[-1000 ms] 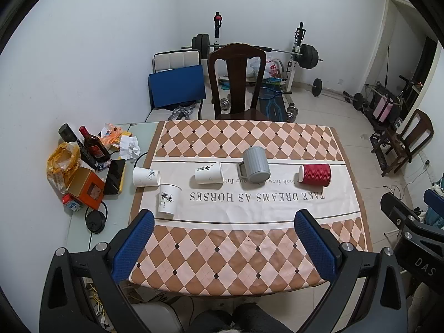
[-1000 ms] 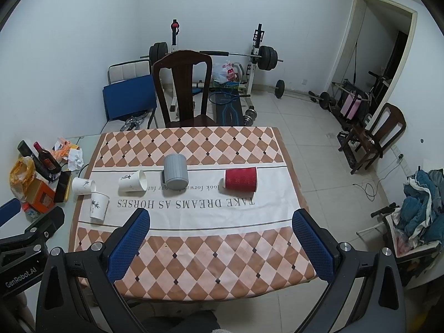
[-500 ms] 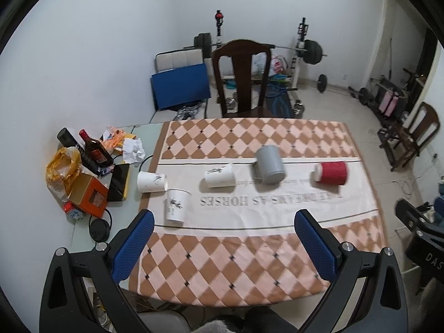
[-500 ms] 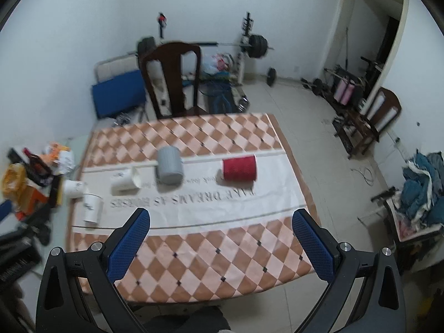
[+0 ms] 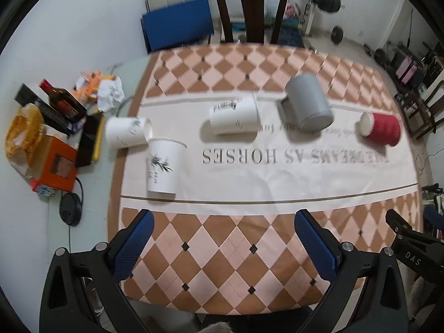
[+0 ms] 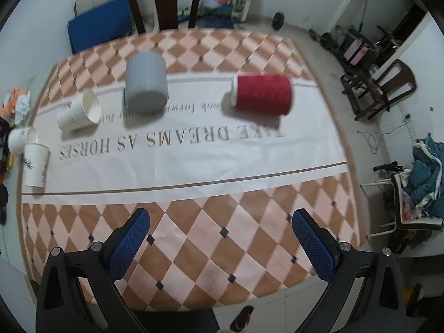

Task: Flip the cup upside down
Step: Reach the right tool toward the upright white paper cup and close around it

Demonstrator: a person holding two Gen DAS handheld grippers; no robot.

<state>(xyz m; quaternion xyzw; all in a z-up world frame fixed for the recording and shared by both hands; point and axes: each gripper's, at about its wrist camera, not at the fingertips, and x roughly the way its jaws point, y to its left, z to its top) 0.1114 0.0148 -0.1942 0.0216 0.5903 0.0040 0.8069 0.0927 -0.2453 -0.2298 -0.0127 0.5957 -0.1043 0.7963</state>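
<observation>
Both grippers have dropped closer to the table (image 5: 222, 249) since the earlier frames, so the cups loom larger. The left gripper (image 5: 223, 242) and right gripper (image 6: 220, 240) hover over the near checkered edge, fingers spread wide and holding nothing. The red cup (image 6: 262, 94) lies on its side on the white band, at the right; the grey mug (image 6: 145, 83) sits to its left. Three white cups (image 5: 234, 118) lie farther left. Only the left view shows the bottle (image 5: 62, 101) and orange box (image 5: 57, 165); only the right view shows the blue clothes (image 6: 426, 172).
</observation>
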